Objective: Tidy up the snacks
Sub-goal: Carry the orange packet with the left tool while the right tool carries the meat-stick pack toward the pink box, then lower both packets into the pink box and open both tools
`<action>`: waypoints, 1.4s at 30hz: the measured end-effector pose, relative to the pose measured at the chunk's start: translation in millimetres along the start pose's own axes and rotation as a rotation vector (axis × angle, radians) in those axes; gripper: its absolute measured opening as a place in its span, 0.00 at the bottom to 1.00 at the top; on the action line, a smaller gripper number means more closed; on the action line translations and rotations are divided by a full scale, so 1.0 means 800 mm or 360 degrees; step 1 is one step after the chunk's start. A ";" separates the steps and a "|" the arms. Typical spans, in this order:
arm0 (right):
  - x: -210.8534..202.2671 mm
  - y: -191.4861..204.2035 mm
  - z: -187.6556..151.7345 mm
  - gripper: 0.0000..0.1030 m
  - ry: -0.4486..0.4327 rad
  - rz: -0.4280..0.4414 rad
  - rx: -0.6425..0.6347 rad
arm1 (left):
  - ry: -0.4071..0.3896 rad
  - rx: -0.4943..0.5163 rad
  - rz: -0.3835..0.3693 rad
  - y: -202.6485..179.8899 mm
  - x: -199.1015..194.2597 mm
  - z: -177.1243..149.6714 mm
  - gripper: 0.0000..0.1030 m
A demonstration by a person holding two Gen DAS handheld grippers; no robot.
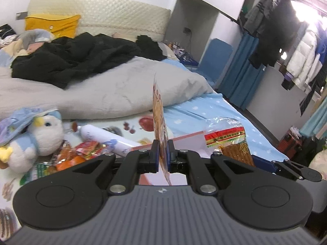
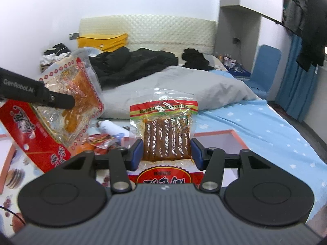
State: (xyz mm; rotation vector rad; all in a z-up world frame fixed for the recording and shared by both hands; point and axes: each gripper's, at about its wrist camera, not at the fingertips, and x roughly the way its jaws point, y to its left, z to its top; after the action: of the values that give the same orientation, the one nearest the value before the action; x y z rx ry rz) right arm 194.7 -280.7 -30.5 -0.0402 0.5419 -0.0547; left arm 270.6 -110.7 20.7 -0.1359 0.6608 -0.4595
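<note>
Both clamped: left gripper on orange packet (edge-on), right gripper on sausage packet.

The right tool grips a clear packet of brown sticks upright between its blue pads. Left of it, the left tool pinches a red-labelled snack packet. Beyond lies the bed.

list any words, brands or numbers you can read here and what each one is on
"GenRobot.AI", in pale letters on the arm of the left gripper, last letters cut off by blur.
Large white characters on the red snack bag in that gripper: too stylised and tilted to read.
Yellow banner line on the sausage pack in the right gripper: too blurred to read.
Print on the white bottle: too faint.
</note>
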 end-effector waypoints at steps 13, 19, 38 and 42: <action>0.064 -0.058 -0.058 0.51 0.0174 -0.0032 0.0107 | 0.0237 0.0070 0.0008 -0.041 0.126 -0.035 0.08; 0.094 -0.075 -0.082 0.51 0.0249 -0.0032 0.0131 | 0.0335 0.0095 0.0041 -0.044 0.177 -0.051 0.08; 0.143 -0.111 -0.125 0.58 0.0394 -0.0049 0.0290 | 0.0530 0.0117 0.0114 -0.025 0.250 -0.077 0.28; 0.138 -0.109 -0.120 0.58 0.0387 -0.0071 0.0288 | 0.0510 0.0108 0.0104 -0.020 0.238 -0.071 0.29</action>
State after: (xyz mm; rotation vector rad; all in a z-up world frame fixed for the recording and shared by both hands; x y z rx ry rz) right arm 235.8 -376.8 -164.8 0.1324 0.7773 -0.1535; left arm 361.7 -210.4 -126.4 0.0249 0.9599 -0.4441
